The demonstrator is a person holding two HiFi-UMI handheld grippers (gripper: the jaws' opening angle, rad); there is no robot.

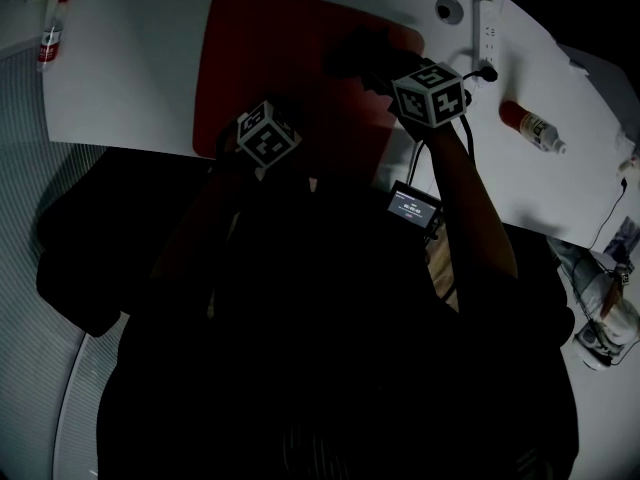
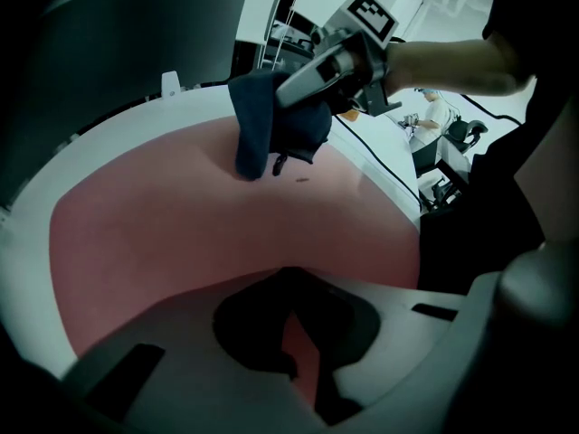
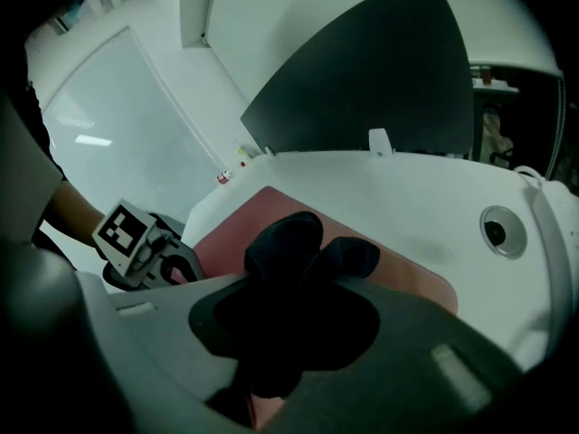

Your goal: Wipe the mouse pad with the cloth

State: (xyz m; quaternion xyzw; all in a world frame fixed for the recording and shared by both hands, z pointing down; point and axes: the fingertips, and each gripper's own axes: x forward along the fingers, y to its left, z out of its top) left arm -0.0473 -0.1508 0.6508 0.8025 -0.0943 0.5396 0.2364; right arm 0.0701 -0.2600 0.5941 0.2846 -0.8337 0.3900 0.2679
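Note:
A red mouse pad (image 1: 270, 58) lies on the white table (image 1: 130, 78). My right gripper (image 3: 289, 319) is shut on a dark blue cloth (image 3: 303, 251). In the left gripper view the cloth (image 2: 271, 129) hangs bunched from the right gripper (image 2: 288, 93) over the pad's (image 2: 163, 233) far part. Its lower end is at or just above the surface. In the head view the cloth (image 1: 355, 53) shows as a dark lump near the pad's right edge. My left gripper (image 2: 291, 289) hovers low over the pad's near edge, fingertips together, holding nothing. Its marker cube (image 1: 266, 136) marks it.
A red-and-white bottle (image 1: 532, 126) lies on the table's right side. Another bottle (image 1: 50, 38) stands at the far left corner. A power strip (image 1: 487, 33) and a round cable hole (image 1: 449, 9) lie beyond the pad. A dark curved panel (image 3: 380, 80) rises behind the table.

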